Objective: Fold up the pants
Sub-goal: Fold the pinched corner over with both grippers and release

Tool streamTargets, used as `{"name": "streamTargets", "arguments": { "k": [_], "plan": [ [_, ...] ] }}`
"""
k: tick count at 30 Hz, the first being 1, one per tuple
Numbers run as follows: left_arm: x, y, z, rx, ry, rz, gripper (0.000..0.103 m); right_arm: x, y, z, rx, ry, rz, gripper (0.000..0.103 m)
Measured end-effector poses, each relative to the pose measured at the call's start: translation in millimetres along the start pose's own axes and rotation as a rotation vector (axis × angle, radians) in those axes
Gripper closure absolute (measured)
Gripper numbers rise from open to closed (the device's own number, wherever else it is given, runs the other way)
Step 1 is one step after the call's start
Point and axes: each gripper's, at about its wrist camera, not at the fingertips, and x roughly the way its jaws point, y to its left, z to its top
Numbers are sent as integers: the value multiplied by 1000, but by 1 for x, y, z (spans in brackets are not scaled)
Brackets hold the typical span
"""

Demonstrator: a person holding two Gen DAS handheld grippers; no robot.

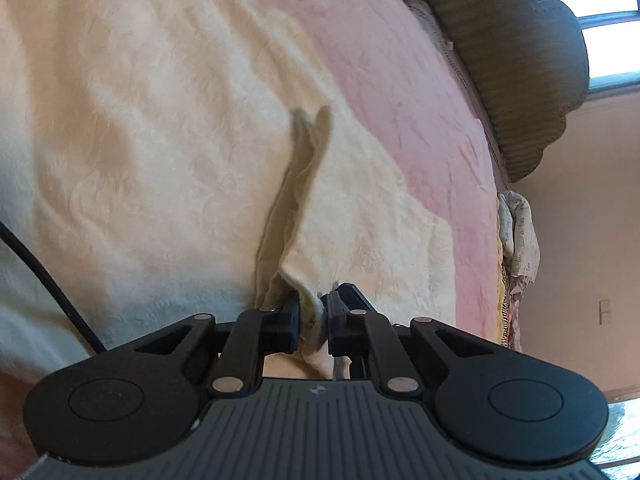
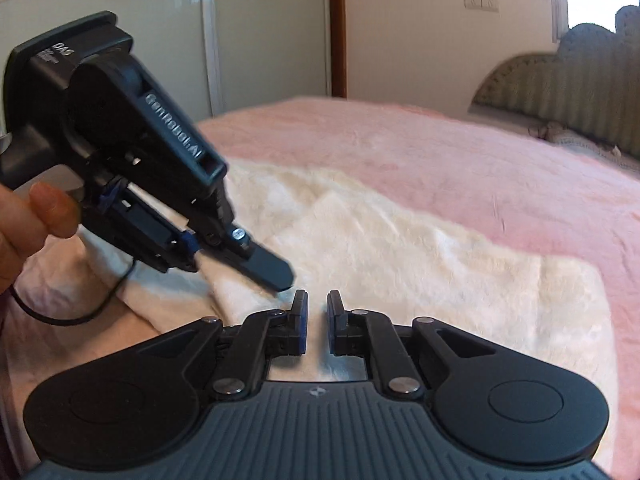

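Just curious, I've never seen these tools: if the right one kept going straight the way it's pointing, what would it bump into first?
Most likely the cream pants spread on the pink bedspread, just ahead of the right gripper. Its empty jaws angle downward toward the fabric, though exact depth is hard to judge.

The left gripper [image 1: 313, 312] points steeply downward, its jaws pinched on a fold of cream cloth [image 1: 304, 216]. The right gripper [image 2: 317, 312] tilts downward, jaws drawn nearly together with nothing between them. A hand [image 2: 28, 220] grips the left gripper's handle.
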Motion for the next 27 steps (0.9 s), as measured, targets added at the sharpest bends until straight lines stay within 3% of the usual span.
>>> {"name": "streamTargets", "arguments": {
  "k": [3,5,7,9,12,15,18,20,26,27],
  "plan": [
    [-1,5,3,-19,-1,-32,92,-2,-4,-2,45,13,-13,92],
    [-8,3,4,14,6,-21,84,-11,-1,-1,30,-16,-18,90],
    [-20,-5,4,57,-19,3,85,-8,0,-1,26,1,-16,83],
    [-33,-19,4,143,-87,67,85,-2,1,-5,23,24,-26,82],
    [-46,-46,10,285,-199,135,82,-9,0,0,59,-24,-21,81],
    [-32,-72,24,411,-223,201,69,-10,1,6,80,-36,22,81],
    [0,-85,33,518,-218,333,68,0,7,1,62,15,29,81],
    [17,-80,36,523,-200,383,68,-2,9,0,53,2,24,81],
    [17,-69,30,506,-231,342,69,-7,4,1,85,-4,30,81],
    [18,-69,30,504,-234,346,82,-6,4,0,89,-1,27,81]
  ]
}}
